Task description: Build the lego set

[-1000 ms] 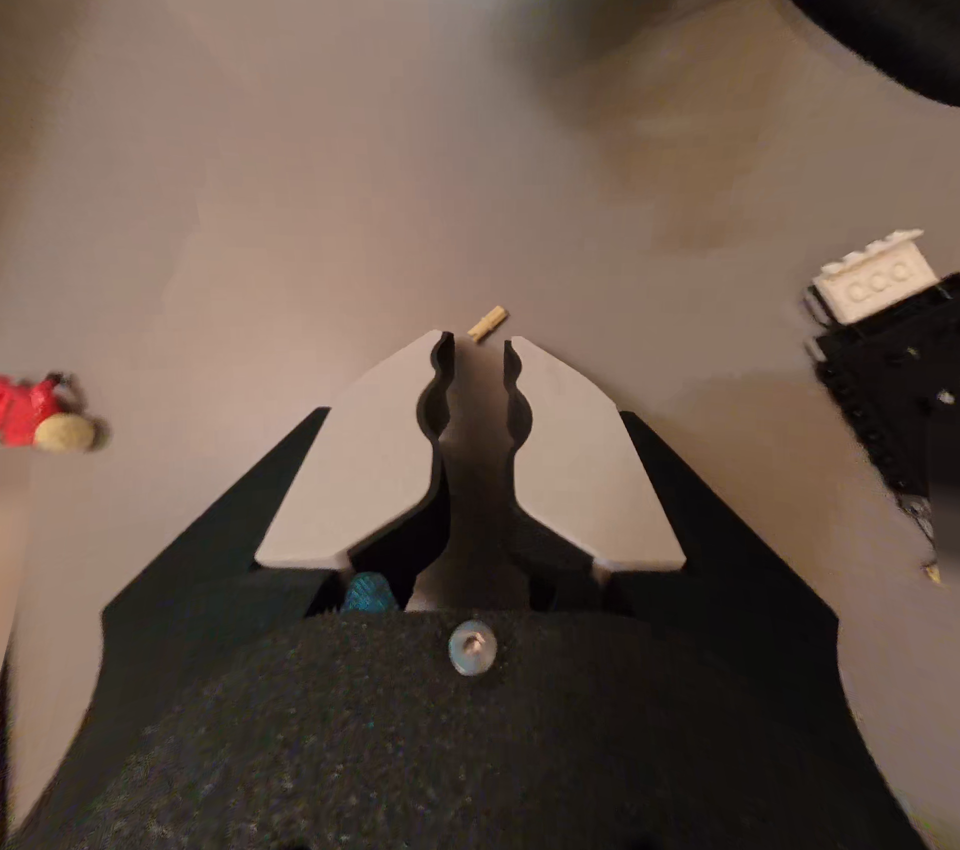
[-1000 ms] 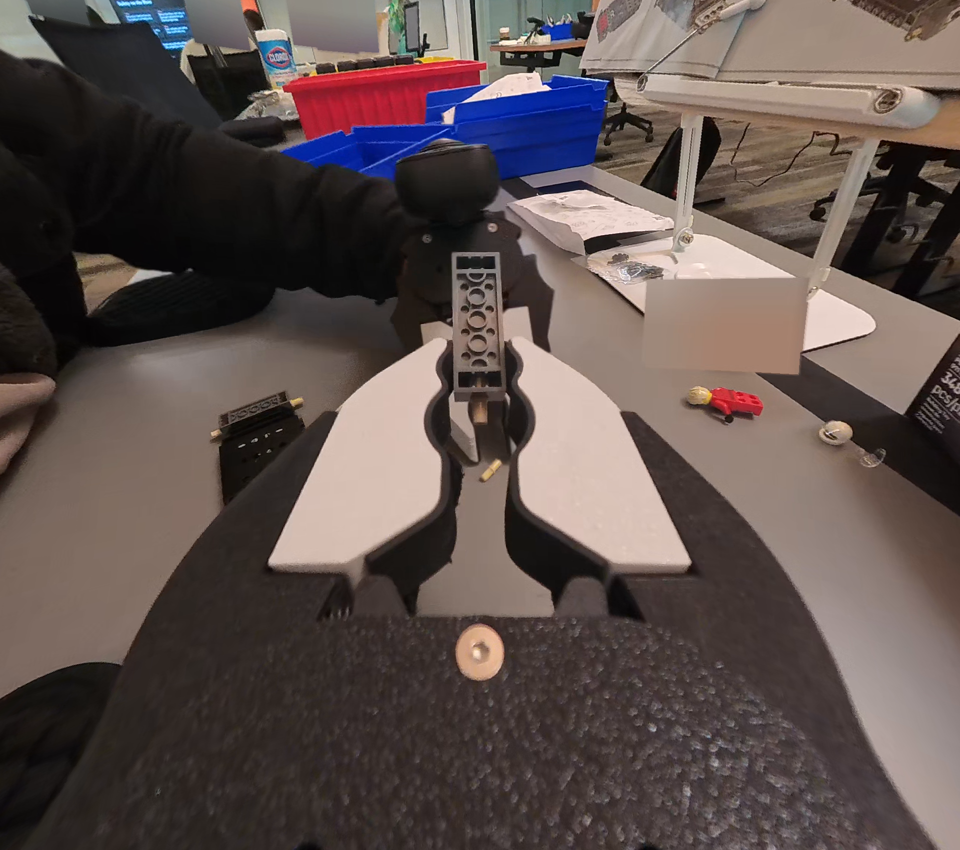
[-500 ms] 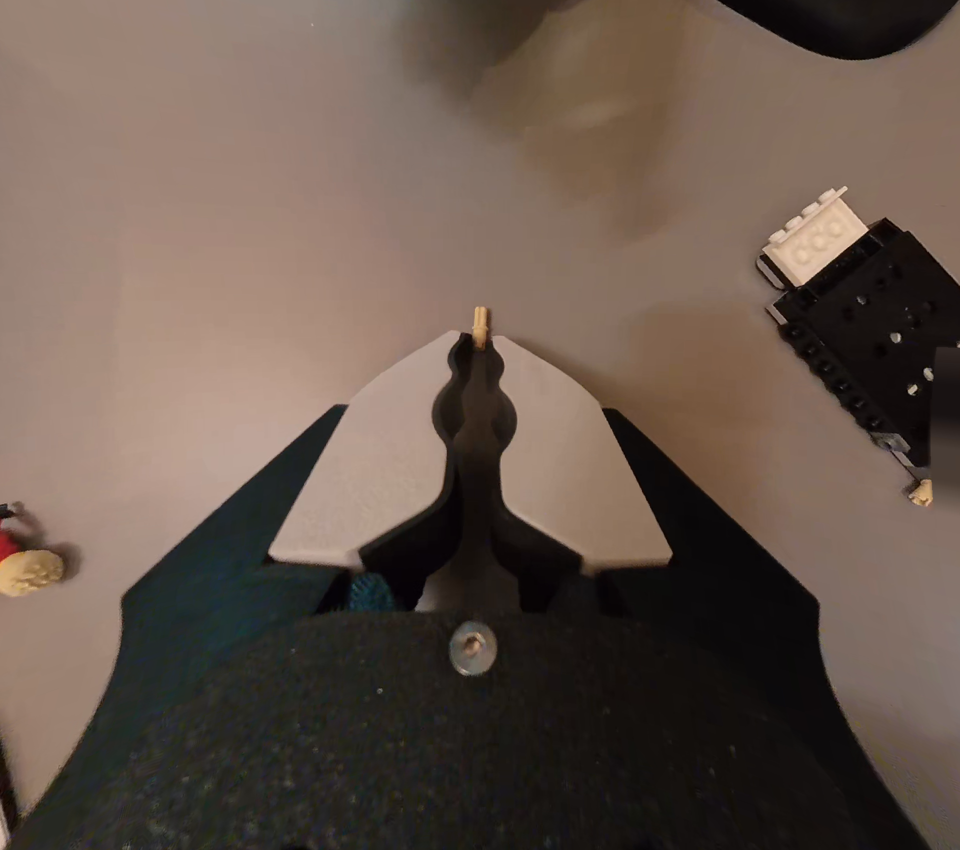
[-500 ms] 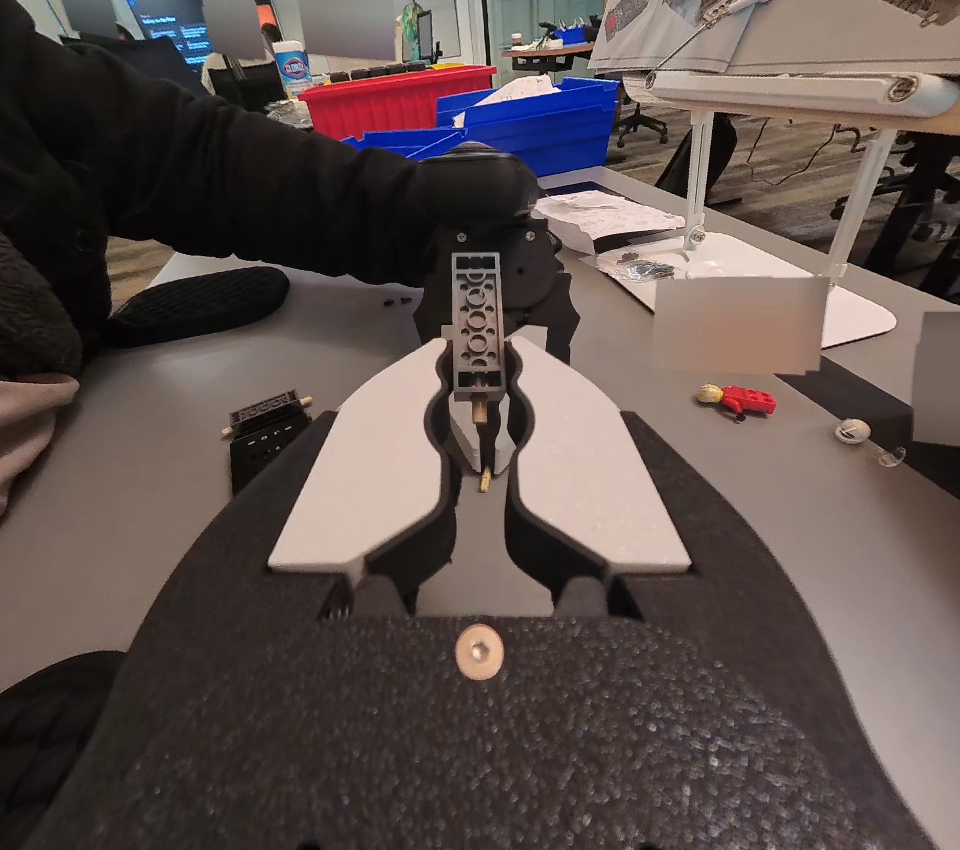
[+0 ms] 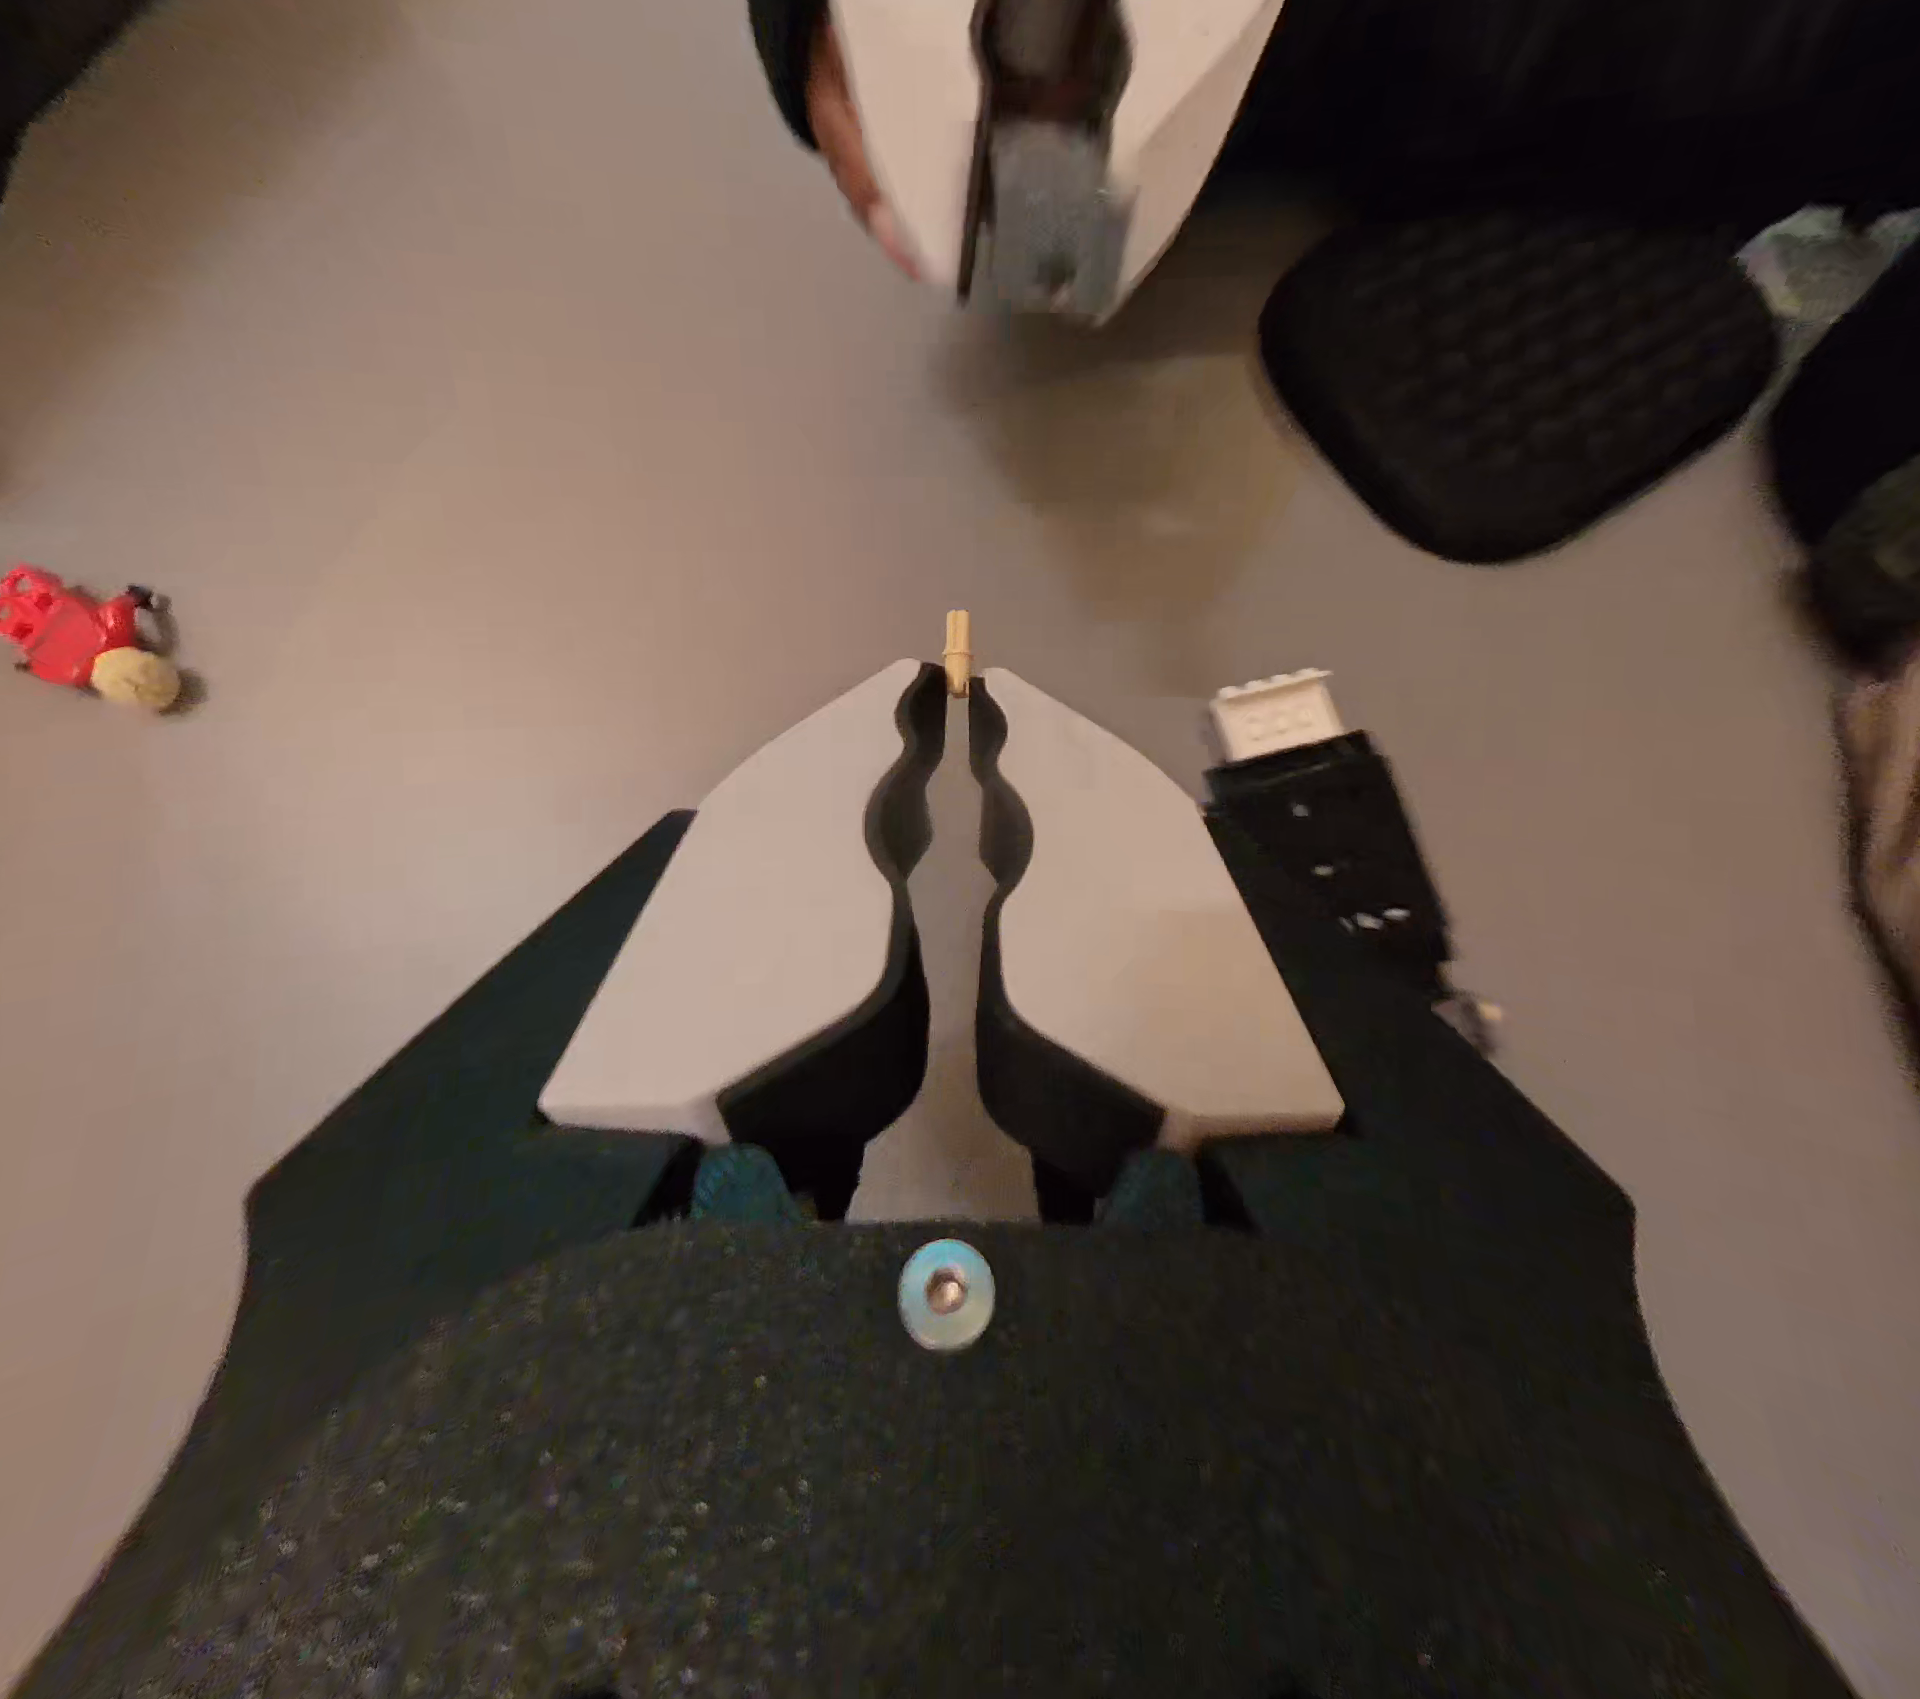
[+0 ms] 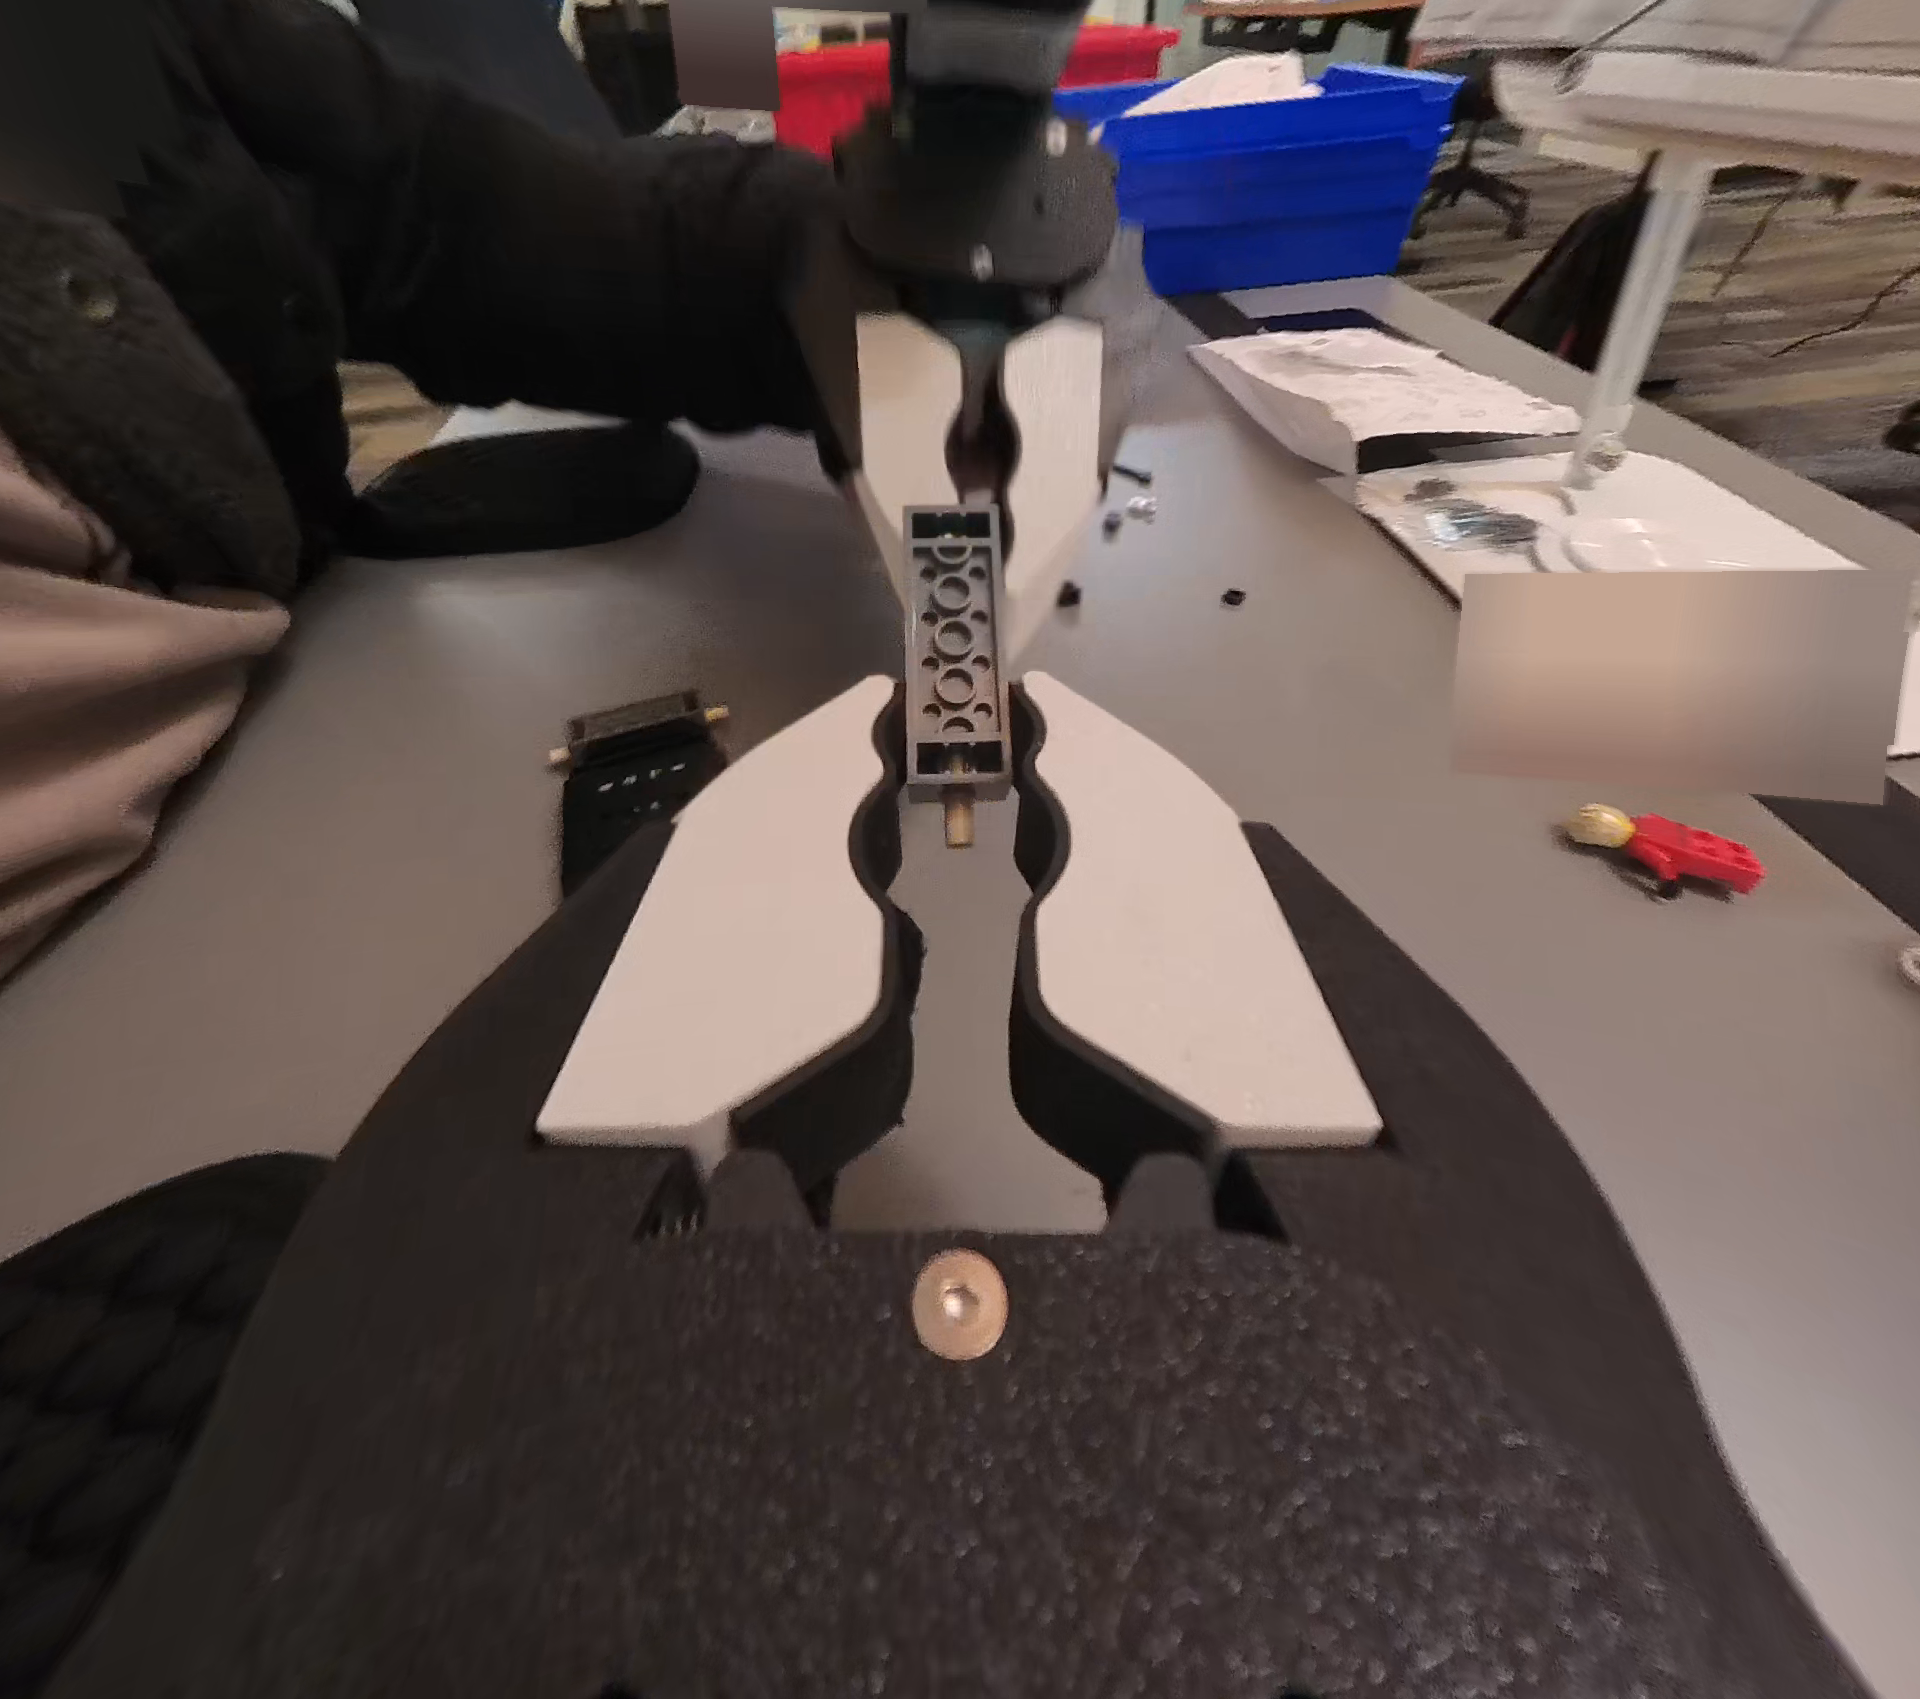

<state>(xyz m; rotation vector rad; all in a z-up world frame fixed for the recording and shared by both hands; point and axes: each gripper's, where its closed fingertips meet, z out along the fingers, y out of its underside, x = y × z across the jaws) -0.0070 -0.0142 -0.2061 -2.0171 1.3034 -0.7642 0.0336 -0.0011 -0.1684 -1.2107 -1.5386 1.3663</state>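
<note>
The left gripper (image 5: 957, 681) pinches a tan pin (image 5: 955, 650), pointing ahead toward the right gripper (image 6: 958, 719), which clamps a grey brick (image 6: 955, 650), seemingly end-on, opposite, both apart.

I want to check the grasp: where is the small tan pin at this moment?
In the left wrist view, the tan pin is pinched at the tips of the left claw, above the grey table, pointing toward the right claw.
</note>
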